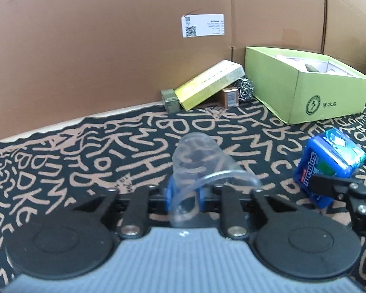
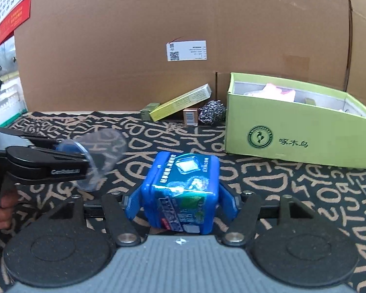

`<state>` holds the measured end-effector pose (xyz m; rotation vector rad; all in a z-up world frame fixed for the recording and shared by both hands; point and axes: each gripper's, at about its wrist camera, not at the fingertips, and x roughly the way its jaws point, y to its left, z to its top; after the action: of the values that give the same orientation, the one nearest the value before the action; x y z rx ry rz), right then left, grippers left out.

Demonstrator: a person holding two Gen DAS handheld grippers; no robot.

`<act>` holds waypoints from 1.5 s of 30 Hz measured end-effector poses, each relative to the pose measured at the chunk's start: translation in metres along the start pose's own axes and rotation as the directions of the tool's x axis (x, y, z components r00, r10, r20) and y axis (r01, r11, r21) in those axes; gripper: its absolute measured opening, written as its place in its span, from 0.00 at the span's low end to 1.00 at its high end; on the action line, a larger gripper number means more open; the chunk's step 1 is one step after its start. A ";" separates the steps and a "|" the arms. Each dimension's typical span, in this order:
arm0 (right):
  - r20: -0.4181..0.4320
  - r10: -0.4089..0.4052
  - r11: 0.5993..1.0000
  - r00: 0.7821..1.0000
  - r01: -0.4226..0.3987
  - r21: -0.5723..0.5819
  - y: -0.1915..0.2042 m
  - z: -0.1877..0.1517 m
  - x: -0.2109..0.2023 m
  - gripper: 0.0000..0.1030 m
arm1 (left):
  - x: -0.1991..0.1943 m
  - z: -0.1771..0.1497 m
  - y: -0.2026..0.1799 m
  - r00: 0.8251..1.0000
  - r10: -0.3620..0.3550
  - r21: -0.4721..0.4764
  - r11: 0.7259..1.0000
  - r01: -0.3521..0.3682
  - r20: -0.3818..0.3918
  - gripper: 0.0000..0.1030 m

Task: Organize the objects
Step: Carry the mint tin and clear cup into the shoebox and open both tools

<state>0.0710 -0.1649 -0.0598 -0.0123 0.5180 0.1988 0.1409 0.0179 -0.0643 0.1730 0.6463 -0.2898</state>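
Both our grippers are loaded: left gripper [image 1: 183, 193] pinches a clear plastic cup [image 1: 197, 156], right gripper [image 2: 180, 205] clamps the blue Mentos box [image 2: 180, 193]. Green box [image 2: 300, 144] lies ahead-right, nearer our right gripper.

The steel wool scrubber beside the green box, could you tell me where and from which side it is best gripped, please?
Probably from above, closing across the rounded top of the steel wool scrubber. The green box stands on its right, a small brown carton on its left, and the cardboard wall behind, so sideways approaches look cramped.
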 end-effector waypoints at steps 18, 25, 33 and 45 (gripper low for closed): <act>0.149 0.047 0.987 0.988 -0.068 0.142 -0.054 0.016 -0.039 0.60 | -0.027 0.061 -0.048 0.979 -0.156 -0.020 0.987 0.160 0.127 0.06; 0.278 -0.076 0.990 0.958 0.039 0.136 -0.101 0.042 -0.059 0.60 | -0.016 0.118 -0.098 0.959 -0.217 0.016 0.976 0.218 0.184 0.06; 0.334 -0.187 0.981 0.924 0.160 0.105 -0.154 0.069 -0.026 0.60 | 0.038 0.166 -0.138 0.973 -0.190 -0.005 0.981 0.192 0.130 0.06; 0.205 -0.259 0.964 0.944 0.238 0.122 -0.198 0.089 0.043 0.70 | 0.079 0.162 -0.152 0.990 -0.104 -0.020 0.994 0.106 0.091 0.79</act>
<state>0.1889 -0.3456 -0.0110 0.0371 0.3006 -0.0732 0.2437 -0.1828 0.0040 0.1019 0.5707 -0.3888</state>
